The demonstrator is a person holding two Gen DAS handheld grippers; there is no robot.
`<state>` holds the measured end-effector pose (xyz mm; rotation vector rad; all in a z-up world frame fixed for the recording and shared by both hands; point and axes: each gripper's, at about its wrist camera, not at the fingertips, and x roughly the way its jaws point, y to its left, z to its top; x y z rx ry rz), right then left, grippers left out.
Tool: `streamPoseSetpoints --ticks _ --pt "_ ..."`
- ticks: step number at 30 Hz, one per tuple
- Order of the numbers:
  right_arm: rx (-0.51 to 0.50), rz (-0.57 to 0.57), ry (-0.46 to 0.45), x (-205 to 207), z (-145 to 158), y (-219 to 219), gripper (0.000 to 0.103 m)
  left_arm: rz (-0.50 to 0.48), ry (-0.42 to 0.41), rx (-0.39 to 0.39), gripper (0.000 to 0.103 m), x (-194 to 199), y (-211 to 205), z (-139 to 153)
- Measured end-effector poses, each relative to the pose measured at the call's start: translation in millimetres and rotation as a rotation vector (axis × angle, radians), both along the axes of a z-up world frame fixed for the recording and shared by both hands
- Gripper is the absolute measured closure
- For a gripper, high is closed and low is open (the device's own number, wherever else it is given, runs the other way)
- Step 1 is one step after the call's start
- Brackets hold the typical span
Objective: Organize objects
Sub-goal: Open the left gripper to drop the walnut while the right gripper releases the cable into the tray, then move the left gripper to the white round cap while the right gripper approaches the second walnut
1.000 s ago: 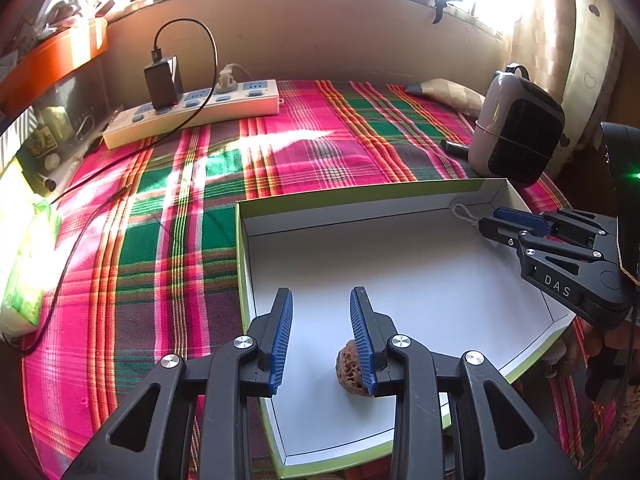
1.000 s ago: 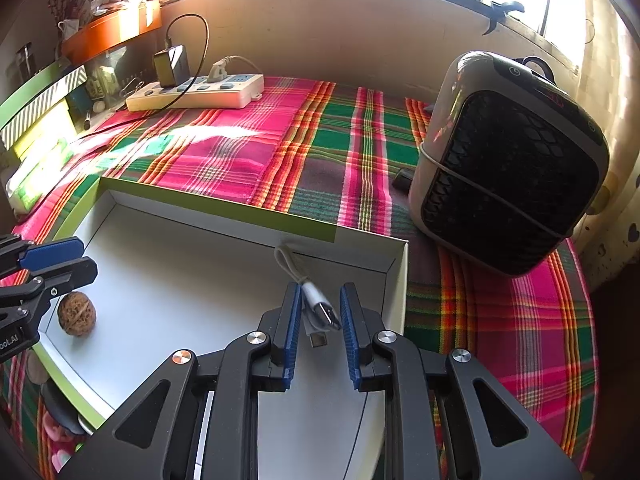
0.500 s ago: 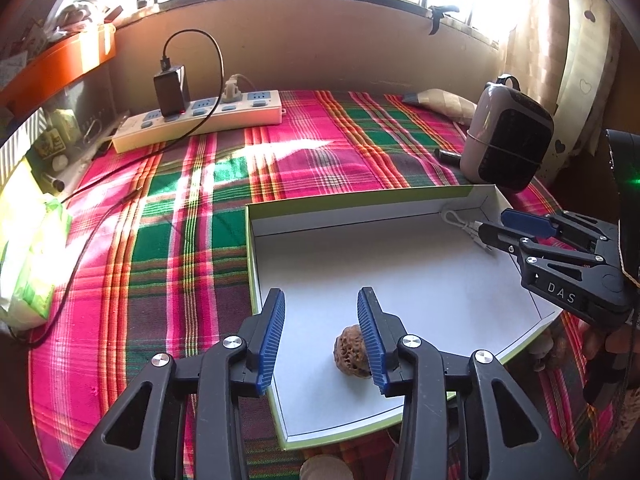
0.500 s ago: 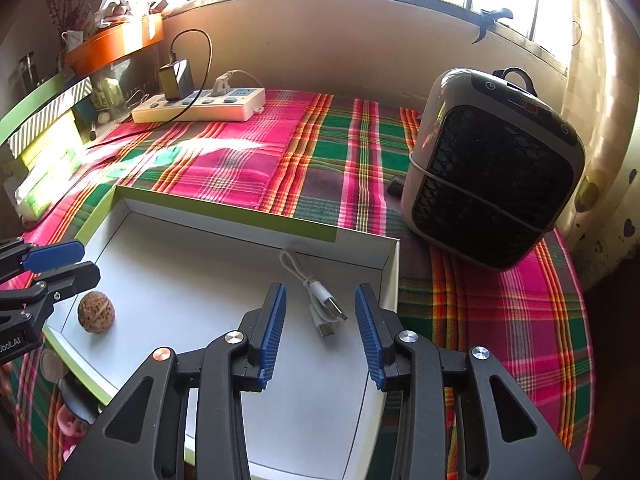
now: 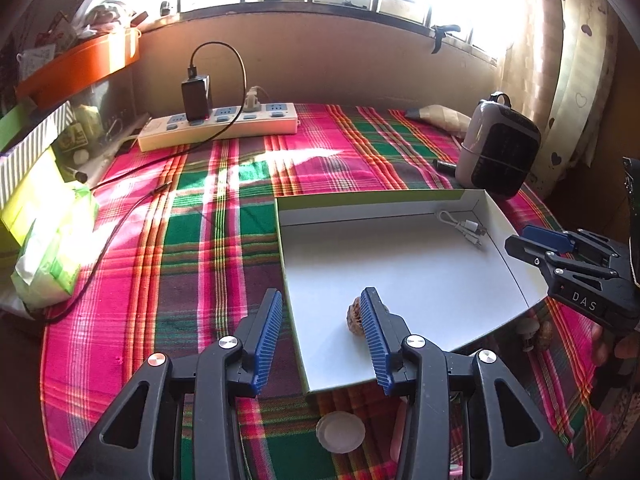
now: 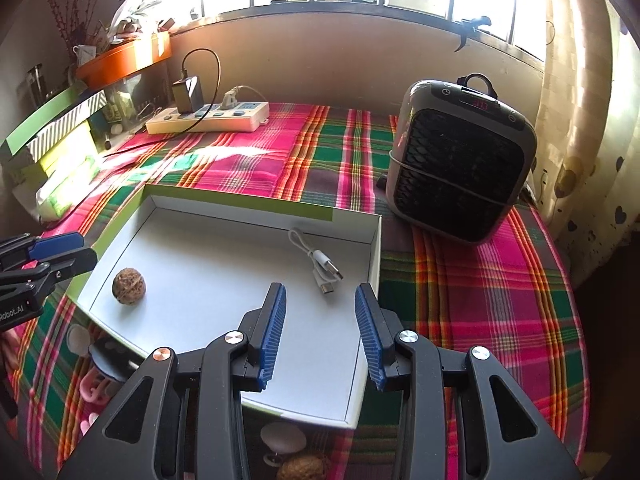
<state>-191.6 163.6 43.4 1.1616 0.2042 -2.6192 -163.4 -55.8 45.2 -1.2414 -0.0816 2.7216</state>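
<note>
Grippers both angled down over the white box [image 6: 224, 272] on the plaid cloth [image 5: 180, 264]. My left gripper [image 5: 322, 316] has just been opening, jaws apart, walnut [image 6: 129, 285] loose on the box floor beside the right pad. My right gripper [image 6: 320, 312] has opened too, empty, USB cable [image 6: 320, 260] lying just ahead in the box corner.

A shallow white cardboard box with a green rim [image 6: 256, 205] sits on a pink and green plaid cloth [image 6: 472, 300]. Inside lie a brown wrinkled walnut [image 6: 128, 285] and a short white USB cable [image 6: 320, 262], well apart. The right gripper [image 6: 320, 334] hovers with jaws parted, empty, near the cable. A grey and black portable heater [image 6: 460, 168] stands beside the box.
</note>
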Motion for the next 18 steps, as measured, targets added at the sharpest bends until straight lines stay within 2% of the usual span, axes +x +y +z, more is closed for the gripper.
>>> streamPoseSetpoints --ticks 7,10,18 --pt "-0.017 -0.005 0.024 21.4 6.3 6.4 0.065 0.015 0.013 0.009 0.063 18.7 -7.6 1.9" --pt "-0.036 -0.005 0.027 28.9 8.7 9.8 0.058 0.019 0.016 0.025 0.063 23.9 -10.0 2.3" --pt "-0.070 -0.028 0.039 51.1 10.7 21.4 0.058 0.016 0.010 0.047 0.062 40.4 -12.4 -2.9"
